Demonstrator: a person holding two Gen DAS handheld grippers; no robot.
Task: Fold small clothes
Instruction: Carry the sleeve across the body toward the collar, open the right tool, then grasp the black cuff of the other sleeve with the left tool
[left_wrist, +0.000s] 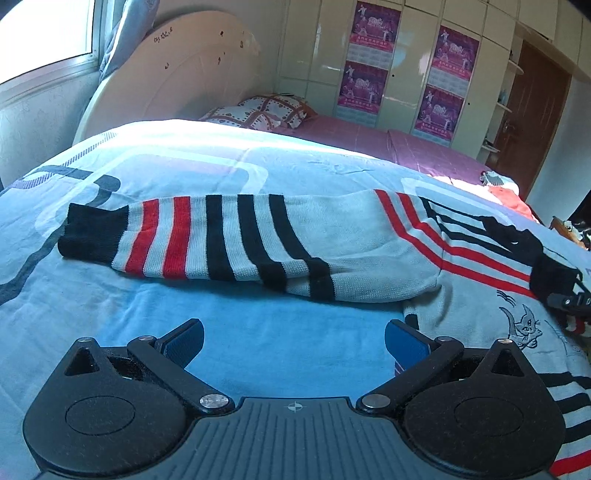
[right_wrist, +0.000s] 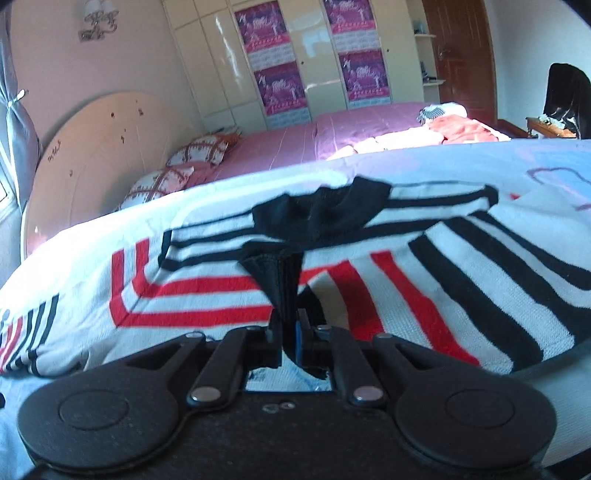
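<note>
A small grey knit sweater with red and black stripes lies on a blue bedspread. In the left wrist view its left sleeve (left_wrist: 229, 240) lies stretched out flat ahead of my left gripper (left_wrist: 293, 341), which is open and empty just above the bedspread. The sweater's body with a cat drawing (left_wrist: 524, 325) lies to the right. In the right wrist view my right gripper (right_wrist: 290, 336) is shut on a black cuff (right_wrist: 280, 284), held over the sweater's striped chest (right_wrist: 207, 291). The right gripper also shows in the left wrist view at the far right (left_wrist: 565, 295).
The blue bedspread (left_wrist: 258, 343) covers the near surface. Behind it is a pink bed (right_wrist: 295, 144) with patterned pillows (left_wrist: 266, 110) and a pile of clothes (right_wrist: 454, 129). A round white board (left_wrist: 177, 77) leans on the wall. A wardrobe with posters (left_wrist: 373, 59) stands at the back.
</note>
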